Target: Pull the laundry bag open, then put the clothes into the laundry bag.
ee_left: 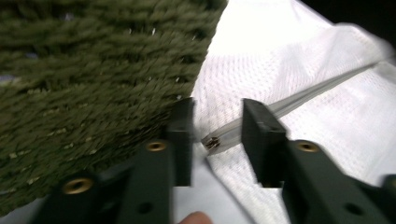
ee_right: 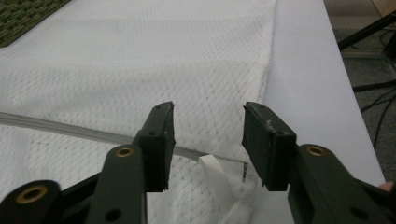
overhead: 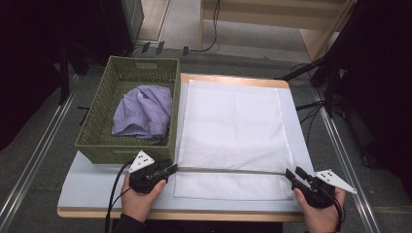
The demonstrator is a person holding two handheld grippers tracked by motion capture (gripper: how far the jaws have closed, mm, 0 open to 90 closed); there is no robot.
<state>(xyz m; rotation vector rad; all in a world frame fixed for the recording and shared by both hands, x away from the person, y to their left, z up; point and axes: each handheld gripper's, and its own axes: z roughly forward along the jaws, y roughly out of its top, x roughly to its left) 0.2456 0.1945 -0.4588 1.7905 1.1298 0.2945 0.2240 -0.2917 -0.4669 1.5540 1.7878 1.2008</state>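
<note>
A white mesh laundry bag [overhead: 233, 121] lies flat on the table, and a grey zipper [overhead: 228, 170] runs across its near part. At the zipper's left end, my left gripper [overhead: 172, 169] stands open. In the left gripper view the zipper's metal end [ee_left: 212, 141] lies between the jaws of this gripper [ee_left: 217, 121], untouched by the pads. My right gripper [overhead: 293, 174] stands open at the zipper's right end. In the right gripper view a white fabric loop [ee_right: 215, 179] on the bag's corner lies low between the jaws of that gripper [ee_right: 208, 126], free of them.
A green woven basket [overhead: 97, 145] stands at the table's left, right beside my left gripper, with a crumpled purple shirt [overhead: 143, 111] inside. The white table top [overhead: 301, 131] has a bare strip to the right of the bag. Cables and stands lie on the floor around.
</note>
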